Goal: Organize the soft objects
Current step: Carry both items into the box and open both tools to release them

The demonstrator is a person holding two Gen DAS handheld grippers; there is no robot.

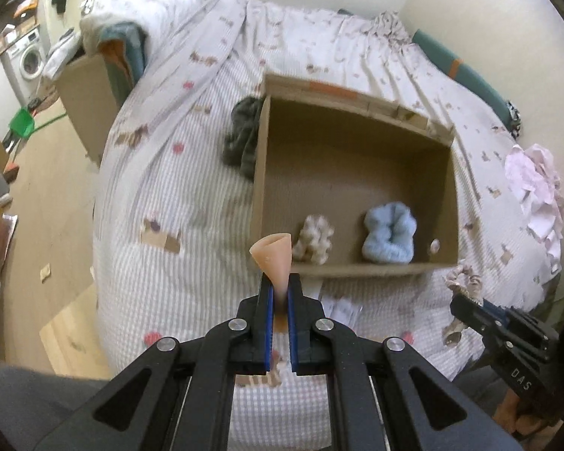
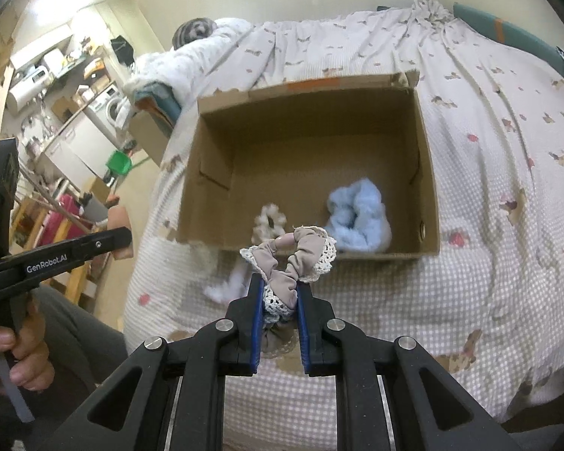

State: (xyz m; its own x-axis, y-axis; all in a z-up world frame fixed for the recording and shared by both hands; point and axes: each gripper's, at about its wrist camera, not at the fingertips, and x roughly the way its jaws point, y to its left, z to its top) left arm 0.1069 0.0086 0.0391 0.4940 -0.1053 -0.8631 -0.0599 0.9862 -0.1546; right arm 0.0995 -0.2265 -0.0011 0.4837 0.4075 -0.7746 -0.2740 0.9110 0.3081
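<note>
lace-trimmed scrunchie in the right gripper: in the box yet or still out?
Out. The lace-trimmed scrunchie is clamped in the right gripper, on the near side of the cardboard box wall; the blue scrunchie and cream scrunchie lie inside.

Left gripper (image 1: pixel 280 282) and right gripper (image 2: pixel 278 289) both clamped closed, held side by side.

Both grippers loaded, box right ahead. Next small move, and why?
Probably carry the right gripper forward over the near wall of the cardboard box and let go. Its jaws are clamped on the lace-trimmed scrunchie, which sits just short of that wall, and the blue scrunchie and cream scrunchie already lie inside. The left gripper, holding a peach cone, can follow.
</note>
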